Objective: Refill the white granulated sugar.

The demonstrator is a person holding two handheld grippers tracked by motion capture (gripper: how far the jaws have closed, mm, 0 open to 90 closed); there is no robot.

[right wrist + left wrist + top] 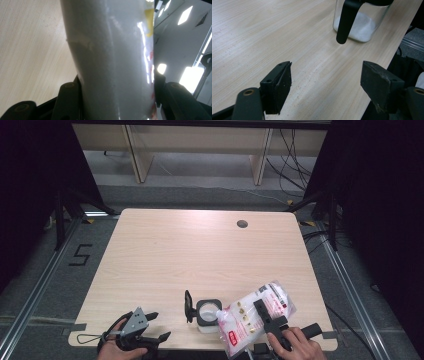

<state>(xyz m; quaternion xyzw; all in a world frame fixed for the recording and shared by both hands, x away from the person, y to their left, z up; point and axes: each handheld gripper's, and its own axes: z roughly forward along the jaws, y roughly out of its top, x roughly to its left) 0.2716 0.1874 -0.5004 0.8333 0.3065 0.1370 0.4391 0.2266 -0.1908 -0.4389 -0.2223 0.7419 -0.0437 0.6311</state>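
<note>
I've got the right hand-held gripper [270,319] clamped across the middle of a clear plastic pouch with red and white print, full of white powder [255,312]; in the right gripper view the pouch [112,62] sits squeezed between both black jaws. It hangs tilted over the near edge of the pale wooden bench [200,250], towards the near right corner, with its lower corner dipping into the open mouth of a square clear glass jar with a black rim [207,312]. The jar stands on the bench close to the near edge, about midway along it, its black flip lid [188,306] standing up on its left side. White powder lies in the jar's bottom [362,27]. My left hand-held gripper [146,329] rests near the near left corner, jaws spread apart with nothing between them, well short of the jar.
</note>
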